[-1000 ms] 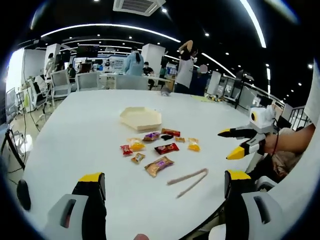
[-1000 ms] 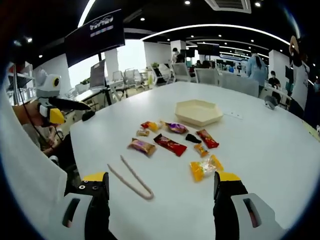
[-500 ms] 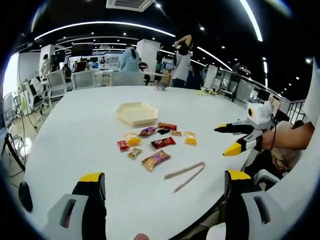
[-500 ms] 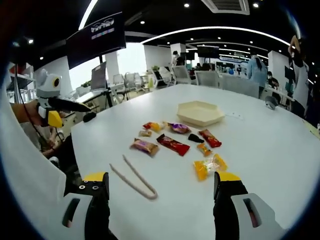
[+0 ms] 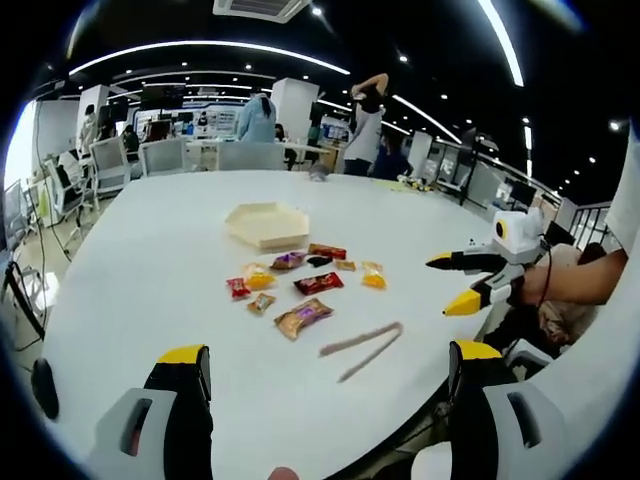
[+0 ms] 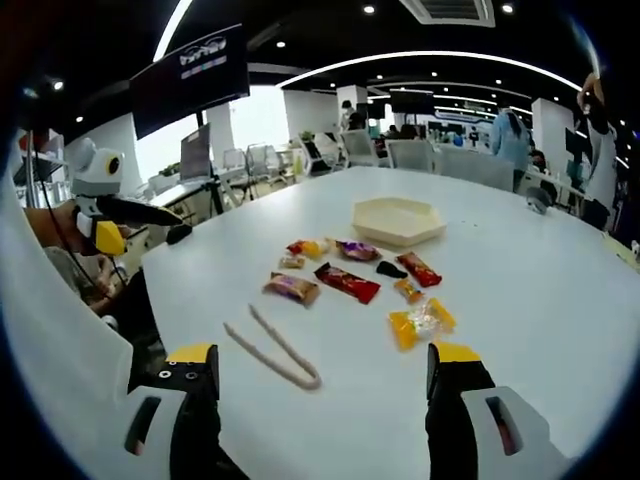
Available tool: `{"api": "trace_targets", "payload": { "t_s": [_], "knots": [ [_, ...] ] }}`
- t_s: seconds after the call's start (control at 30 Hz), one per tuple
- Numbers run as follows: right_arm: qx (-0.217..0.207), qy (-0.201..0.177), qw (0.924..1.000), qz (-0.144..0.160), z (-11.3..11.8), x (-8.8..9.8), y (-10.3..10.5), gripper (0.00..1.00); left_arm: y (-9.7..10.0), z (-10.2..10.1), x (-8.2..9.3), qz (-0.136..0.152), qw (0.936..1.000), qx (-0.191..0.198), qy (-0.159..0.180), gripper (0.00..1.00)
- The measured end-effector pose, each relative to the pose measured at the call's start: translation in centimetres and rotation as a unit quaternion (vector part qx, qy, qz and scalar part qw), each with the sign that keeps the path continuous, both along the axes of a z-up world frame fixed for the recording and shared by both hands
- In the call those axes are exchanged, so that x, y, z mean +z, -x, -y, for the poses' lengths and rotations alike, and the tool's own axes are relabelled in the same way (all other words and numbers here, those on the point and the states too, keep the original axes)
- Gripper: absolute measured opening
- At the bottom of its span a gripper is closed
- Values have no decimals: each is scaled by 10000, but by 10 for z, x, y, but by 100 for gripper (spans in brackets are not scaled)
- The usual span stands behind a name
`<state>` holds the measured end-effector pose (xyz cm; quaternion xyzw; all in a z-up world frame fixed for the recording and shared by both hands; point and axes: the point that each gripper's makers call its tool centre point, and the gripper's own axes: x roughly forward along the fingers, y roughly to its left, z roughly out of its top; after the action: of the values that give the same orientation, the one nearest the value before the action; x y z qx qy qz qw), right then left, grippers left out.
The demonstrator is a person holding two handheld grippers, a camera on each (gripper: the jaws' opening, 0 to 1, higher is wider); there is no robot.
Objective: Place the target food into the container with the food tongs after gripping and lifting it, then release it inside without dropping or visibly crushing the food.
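The food tongs (image 6: 270, 347) lie flat on the white table (image 6: 560, 300), just on your side of the scattered wrapped snacks, and nothing touches them. Compared with one second ago they sit a little different in both views, but the snacks, the container and the room moved together with them, so this is your hands and cameras drifting; the things themselves did not move. For the task this means, I judge, that nothing is started: the tongs are not picked up and no food is lifted. The snacks lie between the tongs and the cream hexagonal container (image 6: 398, 220), which looks empty; the red-brown bar (image 6: 347, 283) is about in the middle of the group, the orange-brown packet (image 6: 292, 289) is nearest to the tongs, and the yellow packet (image 6: 420, 324) lies to one side of them. Which snack is the target, the pictures do not tell. The left gripper (image 5: 320, 375) has its jaws wide apart and empty, and the right gripper (image 6: 315, 372) the same. In the left gripper view you see the right gripper from outside, held in a hand (image 5: 545, 285) at the table edge beyond the tongs, open like a beak. The right gripper view shows instead the left gripper off the table edge, in front of a dark wall screen (image 6: 190, 75).
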<state>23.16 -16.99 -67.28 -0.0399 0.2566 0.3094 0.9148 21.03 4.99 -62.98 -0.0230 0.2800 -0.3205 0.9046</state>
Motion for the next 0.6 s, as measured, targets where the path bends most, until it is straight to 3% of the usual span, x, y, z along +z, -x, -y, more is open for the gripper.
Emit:
{"api": "trace_targets", "payload": {
  "t_s": [0.6],
  "knots": [
    [637,451,9969,61,-6,-8,4,86,-2,11,-8,-82,9999,-92,82,99]
  ]
}}
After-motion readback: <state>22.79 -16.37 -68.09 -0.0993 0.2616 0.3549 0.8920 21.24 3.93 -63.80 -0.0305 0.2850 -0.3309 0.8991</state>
